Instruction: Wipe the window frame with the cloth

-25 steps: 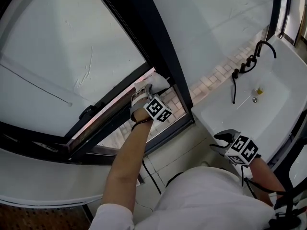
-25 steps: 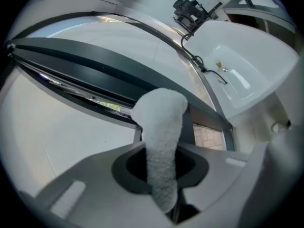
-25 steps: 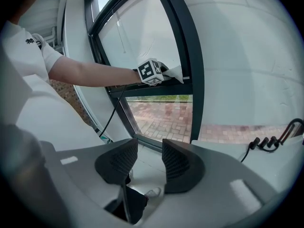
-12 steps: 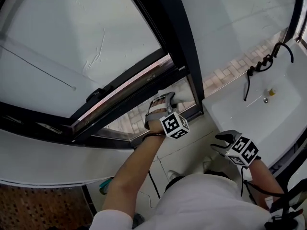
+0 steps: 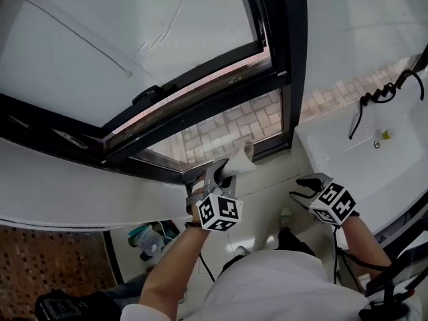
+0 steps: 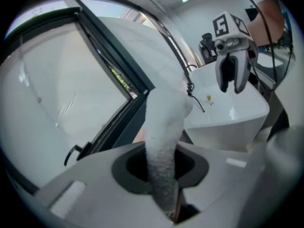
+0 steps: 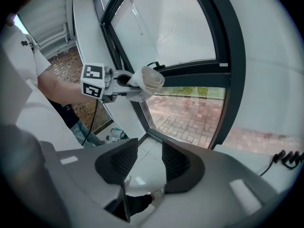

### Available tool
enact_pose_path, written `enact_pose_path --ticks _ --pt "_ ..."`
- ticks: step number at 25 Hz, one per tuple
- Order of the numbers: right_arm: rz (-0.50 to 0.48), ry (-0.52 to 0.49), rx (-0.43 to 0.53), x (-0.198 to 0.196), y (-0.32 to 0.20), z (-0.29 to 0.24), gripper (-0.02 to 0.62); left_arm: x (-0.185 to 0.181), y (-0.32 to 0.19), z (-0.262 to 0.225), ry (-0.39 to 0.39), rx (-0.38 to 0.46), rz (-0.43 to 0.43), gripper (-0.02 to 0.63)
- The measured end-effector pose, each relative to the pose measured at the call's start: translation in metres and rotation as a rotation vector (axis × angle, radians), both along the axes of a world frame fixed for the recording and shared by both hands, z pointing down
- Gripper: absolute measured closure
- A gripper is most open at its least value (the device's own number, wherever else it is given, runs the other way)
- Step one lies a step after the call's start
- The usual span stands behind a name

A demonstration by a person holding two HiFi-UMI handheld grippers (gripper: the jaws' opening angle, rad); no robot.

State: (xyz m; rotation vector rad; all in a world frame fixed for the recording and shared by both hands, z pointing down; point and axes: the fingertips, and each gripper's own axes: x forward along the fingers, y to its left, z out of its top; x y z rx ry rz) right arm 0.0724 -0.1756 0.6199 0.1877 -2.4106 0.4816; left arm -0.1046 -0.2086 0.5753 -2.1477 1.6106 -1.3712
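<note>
My left gripper (image 5: pixel 224 171) is shut on a white cloth (image 5: pixel 242 160), which sticks out past its tips just below the black window frame (image 5: pixel 200 116); the cloth does not touch the frame here. In the left gripper view the cloth (image 6: pixel 164 122) rises between the jaws of the left gripper (image 6: pixel 161 167), with the window frame (image 6: pixel 121 82) beyond. My right gripper (image 5: pixel 303 186) hangs open and empty by the sink. The right gripper view shows the right gripper (image 7: pixel 150 161) with jaws apart, and across from it the left gripper (image 7: pixel 124 83) with the cloth (image 7: pixel 148 82) in front of the window frame (image 7: pixel 233 56).
A white sink (image 5: pixel 394 159) with a dark faucet (image 5: pixel 378 93) stands at the right, and shows as the sink (image 6: pixel 228 110) in the left gripper view. Brick paving (image 5: pixel 227 129) lies beyond the open window. Bottles (image 5: pixel 148 238) sit on the floor at the lower left.
My left gripper has moved down with the cloth, from the frame's corner to below its lower rail. The right gripper has stayed by the sink.
</note>
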Motion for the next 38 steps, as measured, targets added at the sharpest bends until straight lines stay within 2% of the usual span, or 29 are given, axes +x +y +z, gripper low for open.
enact_pose_path --ticks 6,11,15,18,22,28,32,38 --pt "0.035 -0.017 0.073 -0.037 0.034 -0.034 0.433 -0.061 0.101 -0.046 0.212 0.083 -0.135 0.511" --pt "0.070 -0.039 0.140 -0.072 0.091 -0.068 0.434 -0.104 0.194 -0.073 0.356 0.138 -0.171 0.511" --pt "0.115 -0.023 0.181 -0.078 0.144 -0.091 0.434 -0.124 0.258 -0.079 0.486 0.168 -0.177 0.509" --pt "0.149 -0.014 0.186 -0.086 0.180 -0.093 0.434 -0.135 0.297 -0.081 0.509 0.197 -0.150 0.511" --pt "0.148 0.001 0.170 -0.092 0.217 -0.087 0.434 -0.137 0.338 -0.085 0.518 0.241 -0.130 0.509" --pt "0.149 -0.037 0.198 -0.099 0.233 -0.103 0.434 -0.143 0.366 -0.104 0.558 0.281 -0.152 0.509" --pt "0.135 -0.076 0.224 -0.087 0.242 -0.122 0.434 -0.123 0.373 -0.113 0.554 0.289 -0.141 0.509" --pt "0.125 -0.138 0.271 -0.053 0.246 -0.155 0.434 -0.068 0.366 -0.136 0.590 0.304 -0.109 0.509"
